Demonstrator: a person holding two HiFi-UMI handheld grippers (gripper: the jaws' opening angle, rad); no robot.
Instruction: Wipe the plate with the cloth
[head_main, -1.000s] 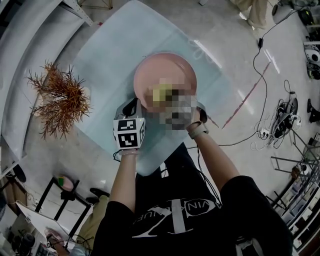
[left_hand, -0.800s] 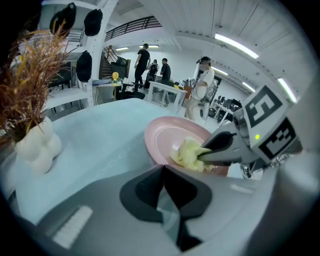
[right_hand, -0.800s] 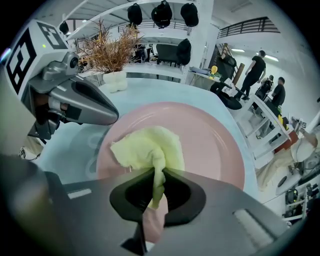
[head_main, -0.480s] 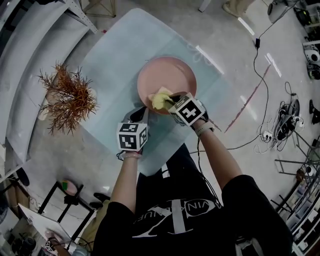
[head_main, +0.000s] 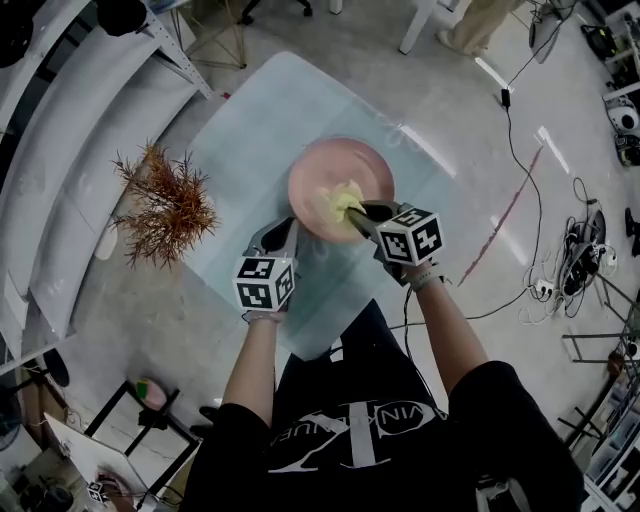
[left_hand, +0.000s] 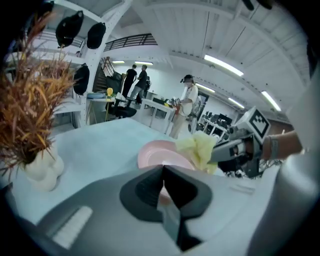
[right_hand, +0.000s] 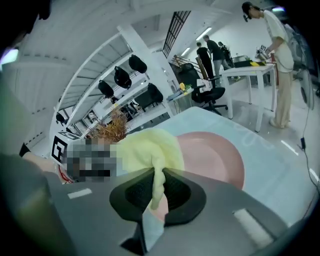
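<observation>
A pink plate (head_main: 325, 165) lies on the pale blue table (head_main: 250, 120). My right gripper (head_main: 362, 214) is shut on a yellow cloth (head_main: 343, 202), which rests bunched on the near part of the plate. In the right gripper view the cloth (right_hand: 150, 150) hangs pinched between the jaws of the right gripper (right_hand: 159, 176) over the plate (right_hand: 215, 157). My left gripper (head_main: 288, 232) sits at the plate's near-left rim. Its jaws (left_hand: 162, 172) are together, with pink showing in the slit, so it appears shut on the rim. The plate (left_hand: 157, 152), cloth (left_hand: 200, 149) and right gripper (left_hand: 235, 149) lie beyond.
A dried reddish-brown plant (head_main: 165, 205) in a white vase (left_hand: 42, 170) stands at the table's left side. Cables (head_main: 520, 110) run over the floor to the right. Several people (left_hand: 187, 102) stand at desks far behind the table. White stair structures (head_main: 60, 150) rise on the left.
The head view has shifted. The right gripper has slid the cloth slightly rightwards across the near part of the plate. The left gripper has stayed at the plate's near-left rim.
</observation>
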